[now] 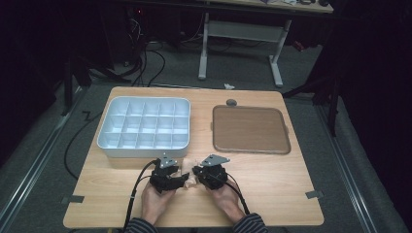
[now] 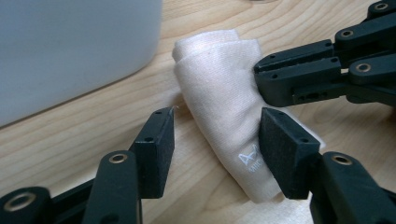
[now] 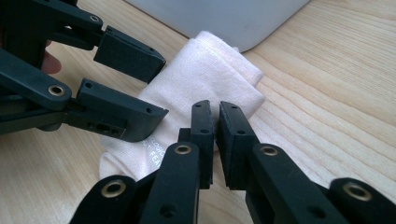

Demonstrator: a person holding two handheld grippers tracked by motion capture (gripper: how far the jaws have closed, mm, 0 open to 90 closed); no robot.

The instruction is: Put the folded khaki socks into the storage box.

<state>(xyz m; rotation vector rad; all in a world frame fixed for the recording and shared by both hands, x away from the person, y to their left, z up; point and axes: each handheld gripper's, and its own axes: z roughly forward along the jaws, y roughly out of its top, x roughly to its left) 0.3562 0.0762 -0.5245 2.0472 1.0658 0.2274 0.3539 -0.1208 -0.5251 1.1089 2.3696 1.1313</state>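
Note:
A cream cloth (image 1: 190,164), folded into a loose roll with small white print near one end, lies on the wooden table (image 1: 272,184) close to the front edge. My left gripper (image 2: 217,126) is open, one jaw on each side of the cloth (image 2: 215,84), with its right pad against the fabric. My right gripper (image 3: 216,105) is shut to a thin slit and its tips rest on the cloth (image 3: 210,70). I see no fabric in the slit. The two grippers face each other across the roll, left gripper (image 1: 187,177) and right gripper (image 1: 195,171) nearly touching.
A white box (image 1: 109,148) divided into several compartments stands just behind the cloth at the left. A brown square tray (image 1: 250,128) lies at the back right. A small grey disc (image 1: 231,102) sits behind it. Two hands and striped sleeves enter from the bottom.

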